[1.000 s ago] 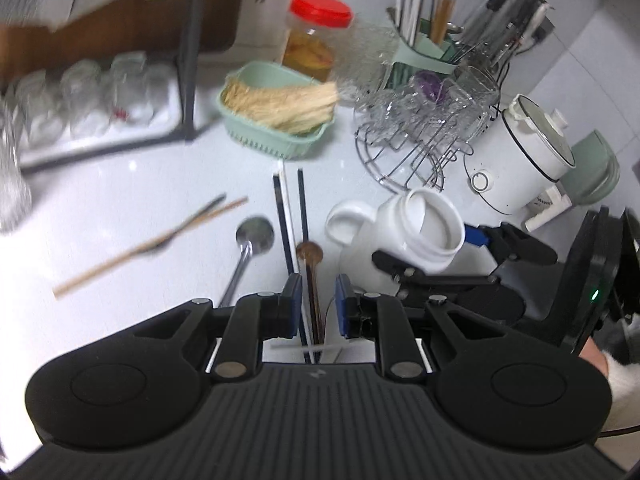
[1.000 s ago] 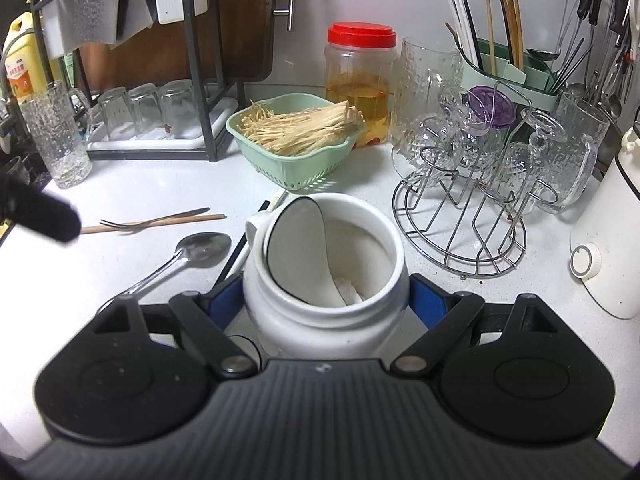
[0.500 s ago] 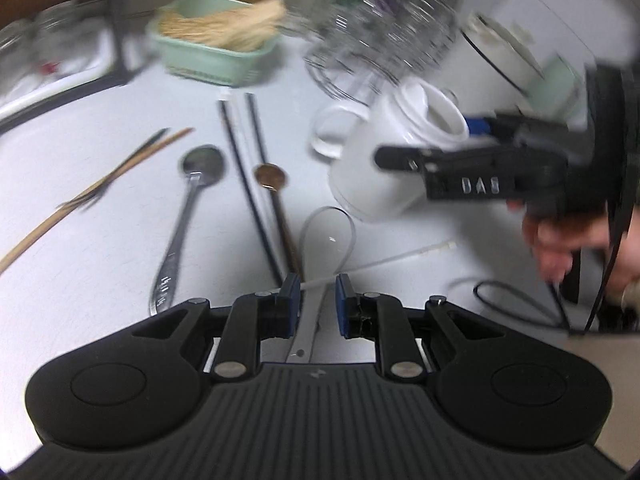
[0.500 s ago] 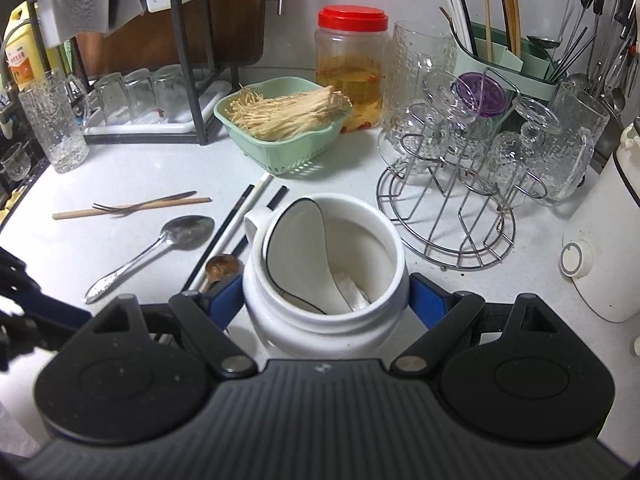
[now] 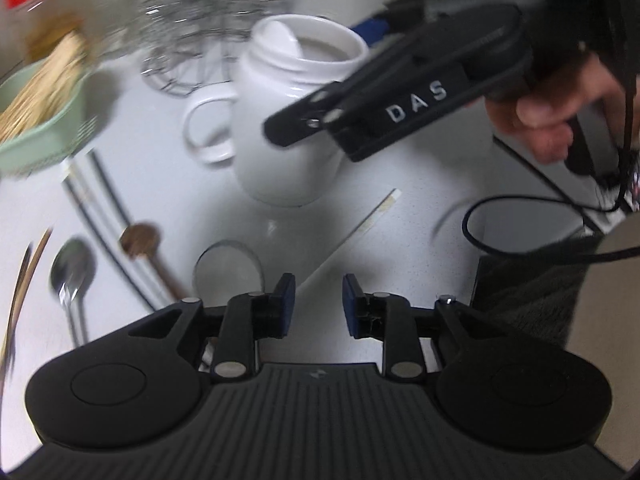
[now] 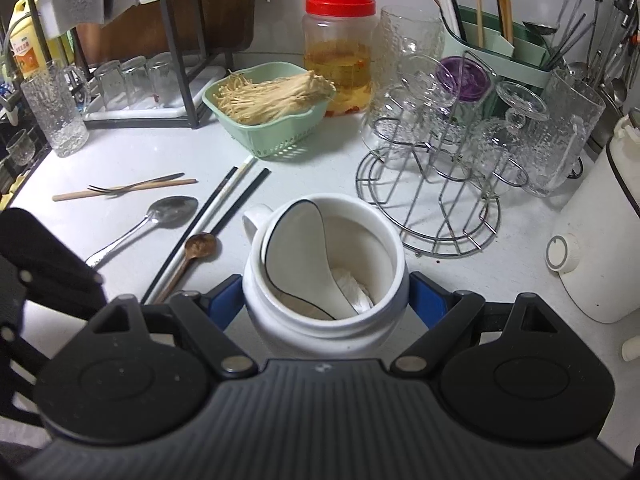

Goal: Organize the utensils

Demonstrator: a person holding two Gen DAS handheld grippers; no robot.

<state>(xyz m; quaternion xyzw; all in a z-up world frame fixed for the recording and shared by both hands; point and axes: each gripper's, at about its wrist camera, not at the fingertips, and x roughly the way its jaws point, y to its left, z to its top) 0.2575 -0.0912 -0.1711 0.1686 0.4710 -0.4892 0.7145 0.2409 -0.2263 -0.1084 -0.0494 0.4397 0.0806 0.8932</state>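
My right gripper (image 6: 326, 300) is shut on a white handled jar (image 6: 384, 240), which holds a white ceramic spoon (image 6: 292, 240). To the jar's left on the counter lie a metal spoon (image 6: 160, 216), a wooden spoon (image 6: 196, 250), black chopsticks (image 6: 224, 216), a white chopstick (image 6: 240, 172), and a fork (image 6: 132, 188) across a wooden stick. My left gripper (image 5: 316, 304) points down at the counter in front of the jar (image 5: 280, 152); its jaws are opening and nothing is pressed between them. A white chopstick (image 5: 360, 228) lies slanted under the gap. Another white spoon (image 5: 228, 268) rests by the left finger.
A green basket (image 6: 272, 136) of noodles, a red-lidded jar (image 6: 340, 40), a wire glass rack (image 6: 436, 200) and a white cooker (image 6: 600, 248) stand behind and to the right. A person's hand (image 5: 560, 108) and a black cable (image 5: 520, 252) are on the right.
My left gripper has dropped toward the counter, rolled and swung toward the jar, and its jaws have widened. The right gripper has drawn the jar back slightly.
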